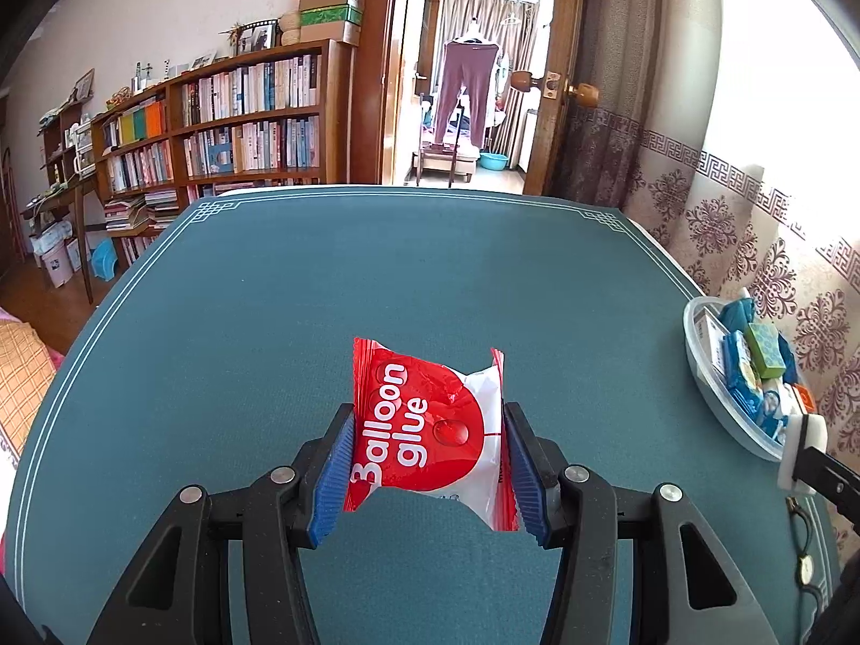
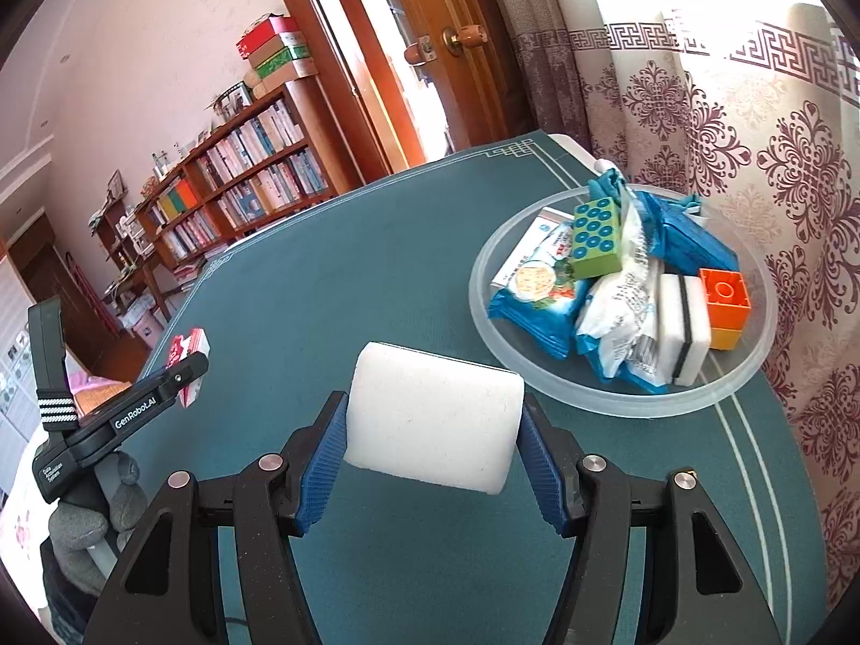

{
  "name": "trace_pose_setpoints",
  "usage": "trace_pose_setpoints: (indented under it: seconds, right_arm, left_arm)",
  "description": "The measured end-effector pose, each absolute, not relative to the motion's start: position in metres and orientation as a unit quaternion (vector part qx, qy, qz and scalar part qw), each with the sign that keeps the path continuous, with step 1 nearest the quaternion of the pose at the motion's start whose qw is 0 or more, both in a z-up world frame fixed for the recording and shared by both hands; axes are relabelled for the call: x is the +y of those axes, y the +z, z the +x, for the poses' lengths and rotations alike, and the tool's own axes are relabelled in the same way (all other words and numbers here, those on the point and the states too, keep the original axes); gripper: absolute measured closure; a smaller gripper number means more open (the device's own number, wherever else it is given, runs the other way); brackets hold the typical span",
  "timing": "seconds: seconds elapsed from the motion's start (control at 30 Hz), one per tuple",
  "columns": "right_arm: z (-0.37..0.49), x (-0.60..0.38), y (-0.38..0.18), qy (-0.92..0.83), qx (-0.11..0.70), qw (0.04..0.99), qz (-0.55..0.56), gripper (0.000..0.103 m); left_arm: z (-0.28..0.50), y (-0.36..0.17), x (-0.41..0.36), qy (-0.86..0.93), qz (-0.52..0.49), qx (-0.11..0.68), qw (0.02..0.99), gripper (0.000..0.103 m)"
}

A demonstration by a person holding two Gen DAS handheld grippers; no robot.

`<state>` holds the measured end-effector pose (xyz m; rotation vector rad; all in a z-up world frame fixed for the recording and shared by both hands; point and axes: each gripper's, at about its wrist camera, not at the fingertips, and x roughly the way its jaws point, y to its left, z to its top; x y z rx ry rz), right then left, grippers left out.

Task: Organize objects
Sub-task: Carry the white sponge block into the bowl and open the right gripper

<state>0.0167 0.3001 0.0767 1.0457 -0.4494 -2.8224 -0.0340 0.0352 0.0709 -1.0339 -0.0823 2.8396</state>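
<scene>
Teal table cover (image 1: 269, 322) fills both views. Left gripper (image 1: 428, 462) pinches a red-and-white balloon glue packet (image 1: 424, 430), long axis pointing away. Right gripper (image 2: 432, 451) clamps a plain white sponge (image 2: 435, 422) crosswise, near a clear plate (image 2: 537, 371) of packets and blocks.

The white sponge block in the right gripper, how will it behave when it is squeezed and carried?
The white sponge block is probably soft: its sides look slightly pinched between the right gripper pads. It likely weighs little, as it sits level in the grip. Its matte, porous face suggests it will not slip easily.
</scene>
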Motion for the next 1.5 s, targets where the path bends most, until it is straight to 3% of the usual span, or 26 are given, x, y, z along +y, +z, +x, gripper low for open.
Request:
trace_pose_setpoints:
  seconds: [0.73,1.0,1.5]
  right_arm:
    - [-0.015,0.385,0.089,-0.934,-0.146,-0.039,0.323,0.041]
    - [-0.040,0.383,0.081,-0.936,-0.100,-0.063,0.333,0.041]
    - [-0.074,0.394,0.070,-0.922,-0.129,-0.032,0.363,0.041]
  left_arm:
    - [-0.020,0.064,0.086,0.929,-0.353,0.002,0.113,0.048]
    - [-0.020,0.060,0.090,0.927,-0.357,0.003,0.117,0.047]
    - [-0.017,0.057,0.092,0.925,-0.360,0.003,0.117,0.047]
